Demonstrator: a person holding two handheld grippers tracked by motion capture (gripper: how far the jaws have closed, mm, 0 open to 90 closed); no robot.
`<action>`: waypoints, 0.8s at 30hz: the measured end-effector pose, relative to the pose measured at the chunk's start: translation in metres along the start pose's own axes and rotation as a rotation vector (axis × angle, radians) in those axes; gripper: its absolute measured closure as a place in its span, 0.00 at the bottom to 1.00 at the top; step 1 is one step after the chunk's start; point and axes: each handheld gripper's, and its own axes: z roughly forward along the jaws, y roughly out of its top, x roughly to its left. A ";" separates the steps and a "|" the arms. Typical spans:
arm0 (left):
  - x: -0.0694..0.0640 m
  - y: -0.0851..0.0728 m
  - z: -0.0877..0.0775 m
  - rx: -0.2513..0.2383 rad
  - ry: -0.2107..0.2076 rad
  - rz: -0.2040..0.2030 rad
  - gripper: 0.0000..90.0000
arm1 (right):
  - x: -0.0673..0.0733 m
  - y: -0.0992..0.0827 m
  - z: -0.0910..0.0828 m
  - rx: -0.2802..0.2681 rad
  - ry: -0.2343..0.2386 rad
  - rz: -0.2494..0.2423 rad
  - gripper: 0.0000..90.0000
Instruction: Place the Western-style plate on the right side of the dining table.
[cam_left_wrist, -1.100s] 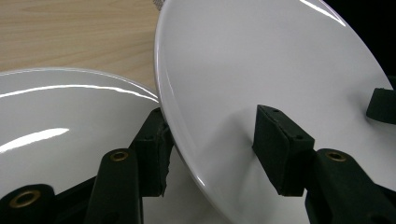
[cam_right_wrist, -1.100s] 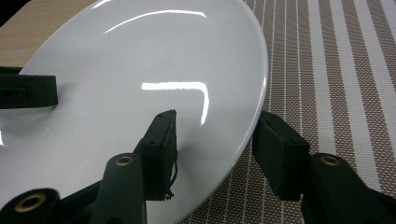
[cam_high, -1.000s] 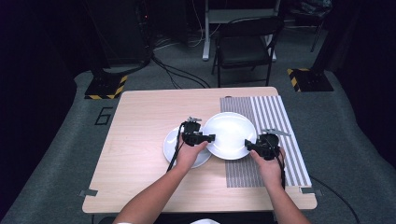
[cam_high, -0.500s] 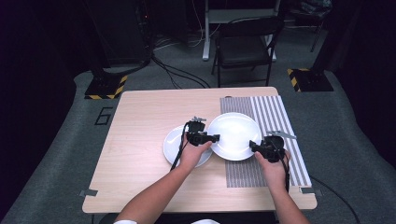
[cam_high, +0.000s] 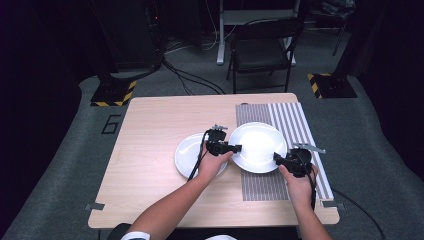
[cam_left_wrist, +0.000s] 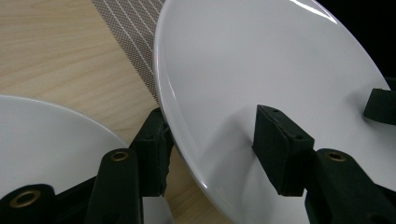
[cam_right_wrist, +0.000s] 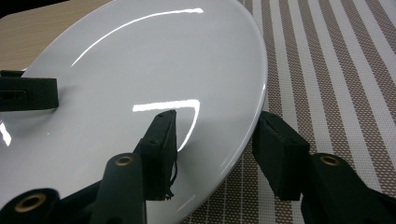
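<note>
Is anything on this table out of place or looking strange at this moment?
Nothing is spilled or broken. The odd thing is the larger plate: it is tilted and overlaps the smaller plate, half over the striped mat. The left tongs and right tongs straddle its opposite rims.

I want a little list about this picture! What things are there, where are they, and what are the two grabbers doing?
big plate: held at opposite rim edges by both grippers, over the striped mat and the small plate's edge
small plate: flat on the wooden table, left of the big plate
striped mat: on the table's right side
left gripper: jaws astride the big plate's rim
right gripper: jaws astride the rim opposite
</note>
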 end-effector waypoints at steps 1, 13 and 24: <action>-0.002 0.001 0.002 0.001 -0.005 0.004 0.53 | -0.001 0.000 -0.001 0.000 -0.002 0.002 0.55; -0.013 0.005 0.011 0.012 -0.030 0.026 0.53 | -0.012 -0.004 -0.010 -0.010 -0.030 0.026 0.55; -0.020 0.006 0.020 0.024 -0.048 0.032 0.53 | -0.020 -0.007 -0.017 -0.015 -0.053 0.043 0.55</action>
